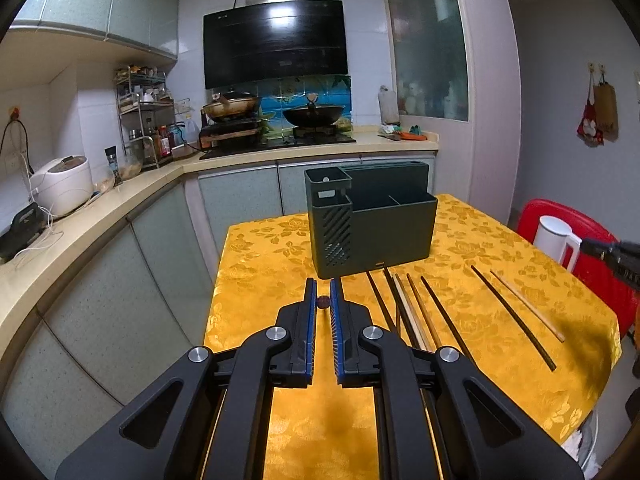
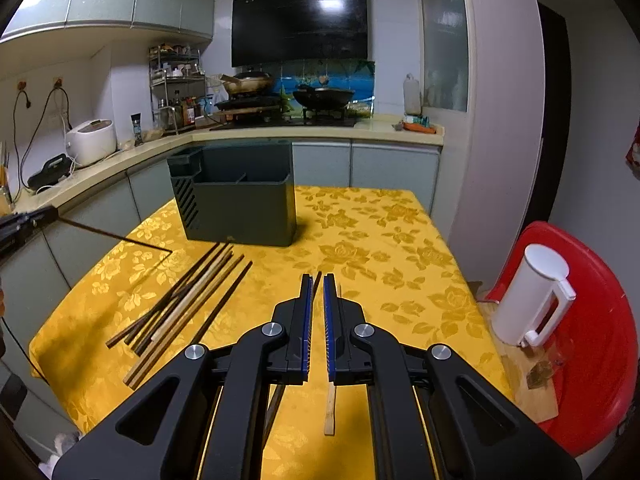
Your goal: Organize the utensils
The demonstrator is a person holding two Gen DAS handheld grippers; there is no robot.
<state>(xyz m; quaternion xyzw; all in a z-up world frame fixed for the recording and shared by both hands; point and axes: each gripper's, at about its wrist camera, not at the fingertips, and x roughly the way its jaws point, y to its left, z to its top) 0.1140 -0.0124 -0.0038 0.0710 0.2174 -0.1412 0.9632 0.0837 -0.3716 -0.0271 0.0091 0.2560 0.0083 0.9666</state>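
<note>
My left gripper (image 1: 323, 298) clamped on one dark chopstick (image 2: 120, 237); right gripper (image 2: 317, 280) closed, seemingly empty; loose chopsticks (image 2: 188, 304) lower left on yellow cloth (image 2: 380, 248) below the holder (image 2: 240, 210); light, stiff, slick, so pinch mid-shaft.

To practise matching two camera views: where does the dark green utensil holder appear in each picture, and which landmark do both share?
Left wrist view: utensil holder stands centre, on the yellow tablecloth.
Right wrist view: utensil holder stands left of centre.
Shared landmark: white kettle at right.
</note>
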